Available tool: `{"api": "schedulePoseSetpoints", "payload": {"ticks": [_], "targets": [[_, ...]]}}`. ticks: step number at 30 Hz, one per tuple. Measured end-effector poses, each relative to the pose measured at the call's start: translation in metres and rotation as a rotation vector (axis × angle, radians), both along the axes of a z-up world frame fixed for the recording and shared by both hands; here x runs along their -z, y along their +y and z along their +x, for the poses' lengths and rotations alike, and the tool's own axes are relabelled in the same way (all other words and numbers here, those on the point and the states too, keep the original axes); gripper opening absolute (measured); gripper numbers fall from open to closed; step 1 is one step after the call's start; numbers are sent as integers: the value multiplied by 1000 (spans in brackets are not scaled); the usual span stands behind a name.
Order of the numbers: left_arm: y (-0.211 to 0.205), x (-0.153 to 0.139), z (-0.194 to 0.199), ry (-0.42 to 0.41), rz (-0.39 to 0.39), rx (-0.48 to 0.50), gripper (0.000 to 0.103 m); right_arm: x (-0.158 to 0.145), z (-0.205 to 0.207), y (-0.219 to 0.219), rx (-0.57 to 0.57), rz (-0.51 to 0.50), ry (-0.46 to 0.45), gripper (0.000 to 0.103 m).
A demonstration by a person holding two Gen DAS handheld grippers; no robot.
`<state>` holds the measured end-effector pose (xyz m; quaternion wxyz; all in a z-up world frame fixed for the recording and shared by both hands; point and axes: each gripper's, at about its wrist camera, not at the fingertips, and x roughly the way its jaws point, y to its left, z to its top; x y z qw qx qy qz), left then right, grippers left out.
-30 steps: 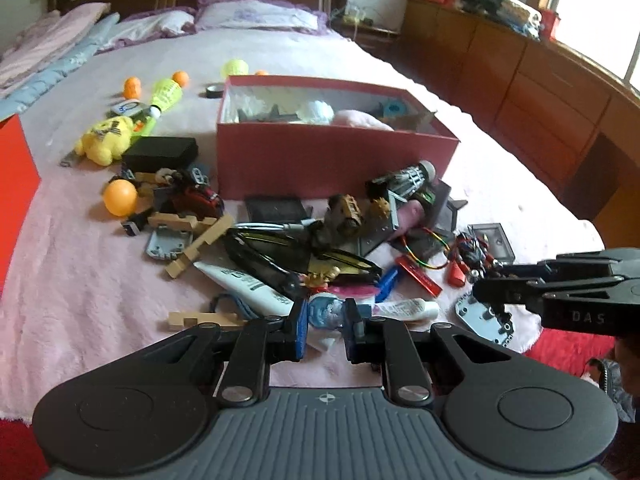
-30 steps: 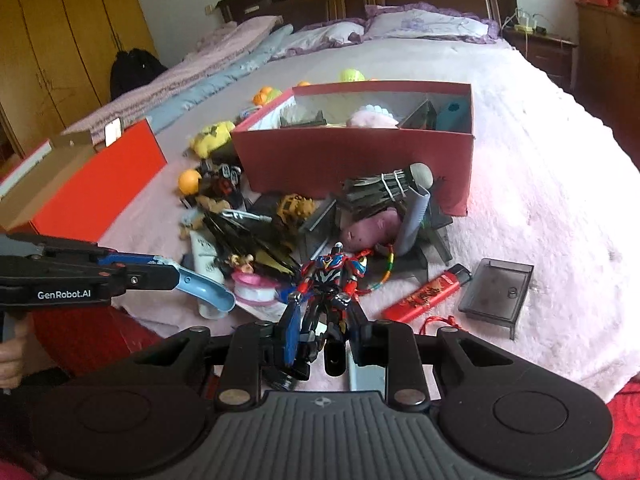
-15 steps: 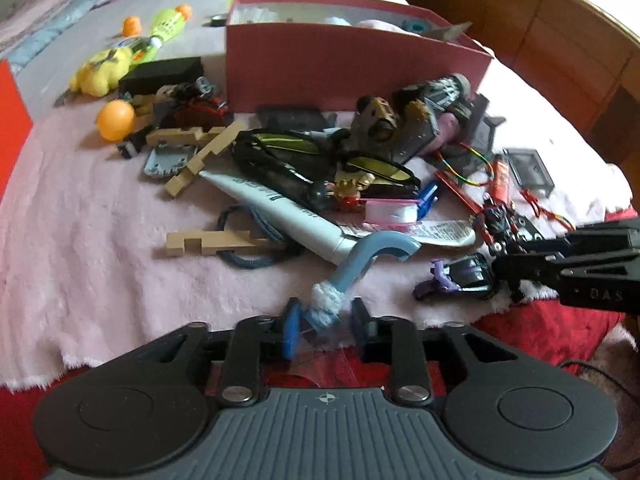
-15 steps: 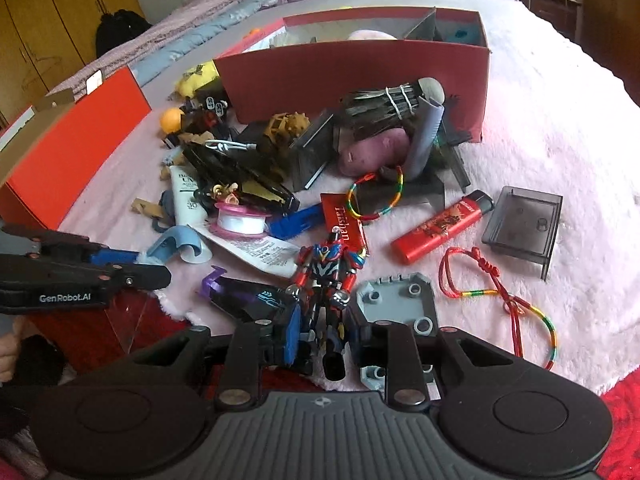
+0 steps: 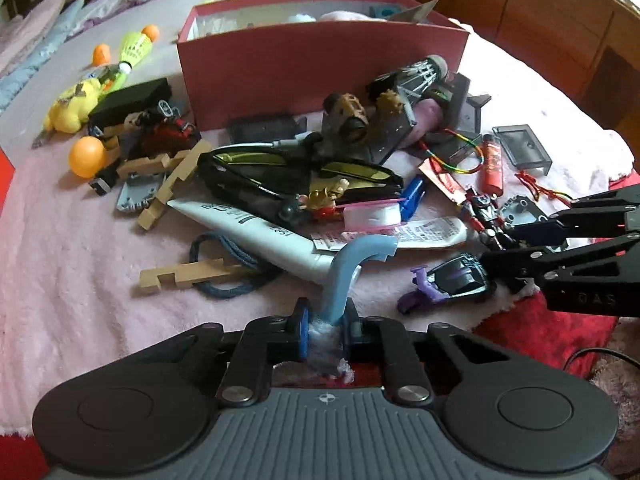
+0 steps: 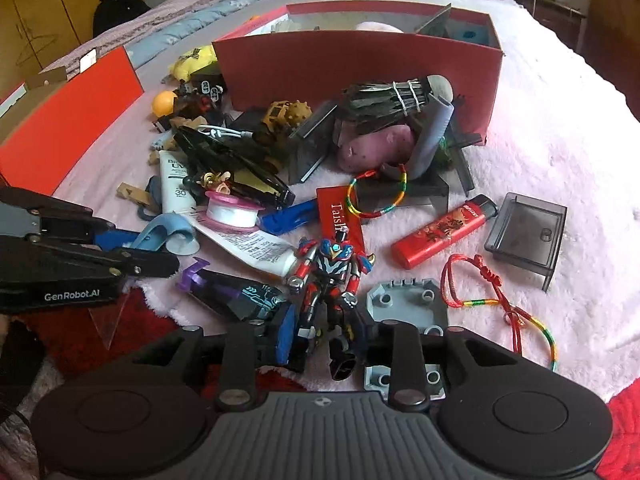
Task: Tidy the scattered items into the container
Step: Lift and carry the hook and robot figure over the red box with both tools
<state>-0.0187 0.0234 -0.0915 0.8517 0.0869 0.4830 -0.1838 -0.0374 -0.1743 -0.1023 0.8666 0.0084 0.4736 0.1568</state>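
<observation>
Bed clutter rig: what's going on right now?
A person works two handheld grippers low over toys scattered before the red box. The left gripper is clamped on a blue curved piece; its jaws have just been closing. The right gripper straddles the toy robot figure, jaws just opening. Nothing is boxed yet from either.

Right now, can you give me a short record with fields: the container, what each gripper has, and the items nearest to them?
container: red box, open, already some items inside
left gripper: shut on light blue curved handle
right gripper: around legs of robot figure, which lies on the pink blanket; jaws have just been opening
near right gripper: grey brick plate, purple toy car
</observation>
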Motion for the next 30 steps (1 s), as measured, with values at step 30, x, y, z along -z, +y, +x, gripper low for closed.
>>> {"api": "schedulePoseSetpoints", "payload": {"ticks": [30], "targets": [[-15,-88,88,-183,-245,-61,17,-87,50,-22,82,170,-191,32]]}}
